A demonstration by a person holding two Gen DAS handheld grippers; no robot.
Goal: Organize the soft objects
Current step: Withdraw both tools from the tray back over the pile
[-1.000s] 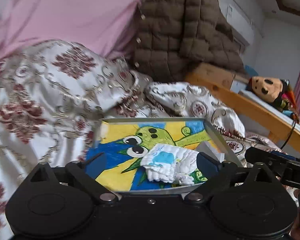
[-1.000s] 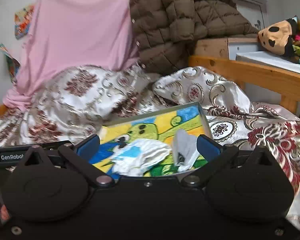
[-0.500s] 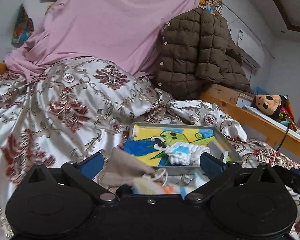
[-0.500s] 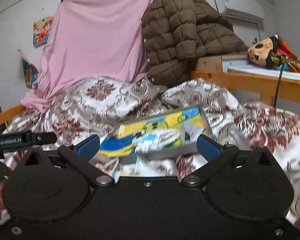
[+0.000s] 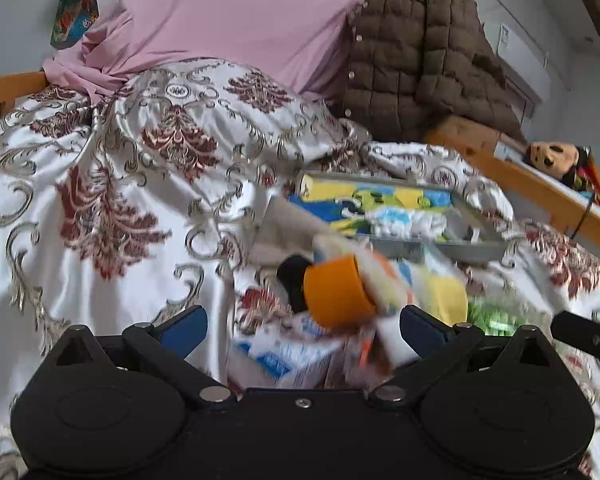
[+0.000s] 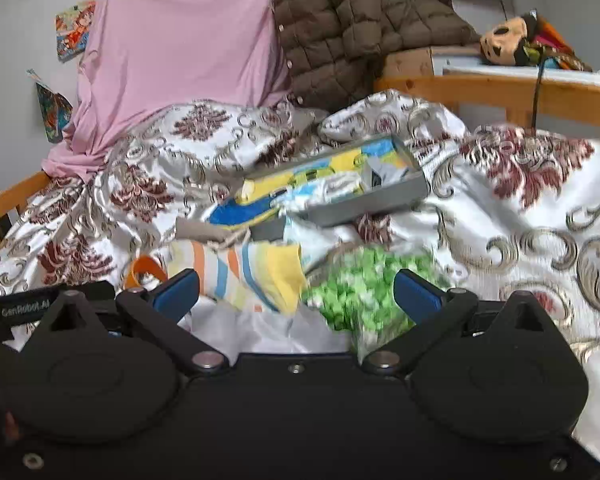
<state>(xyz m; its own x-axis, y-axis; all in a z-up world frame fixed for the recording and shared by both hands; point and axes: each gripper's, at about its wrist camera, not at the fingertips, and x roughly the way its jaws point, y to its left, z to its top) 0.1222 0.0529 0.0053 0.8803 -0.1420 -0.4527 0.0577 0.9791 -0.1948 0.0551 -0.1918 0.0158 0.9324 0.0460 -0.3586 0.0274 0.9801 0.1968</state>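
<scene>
Our left hand-held gripper [image 5: 302, 330] and right hand-held gripper [image 6: 296, 290] hang released over socks [image 6: 240, 268] lying crosswise on the bed [image 6: 520, 216], near the tray [image 6: 364, 204].

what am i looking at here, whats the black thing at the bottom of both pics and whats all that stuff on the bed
The black shape is a hand-held gripper with two blue-tipped fingers; a person carries one in each hand, and each has a camera looking forward along its fingers. One picture is from the left gripper, the other from the right gripper. Both are open and hold nothing. They look at a bed with a patterned quilt. On it lies a grey tray with a colourful cartoon bottom and a white and blue cloth item inside. Nearer are loose soft things: a striped sock, a green patterned piece and a beige cloth.
</scene>
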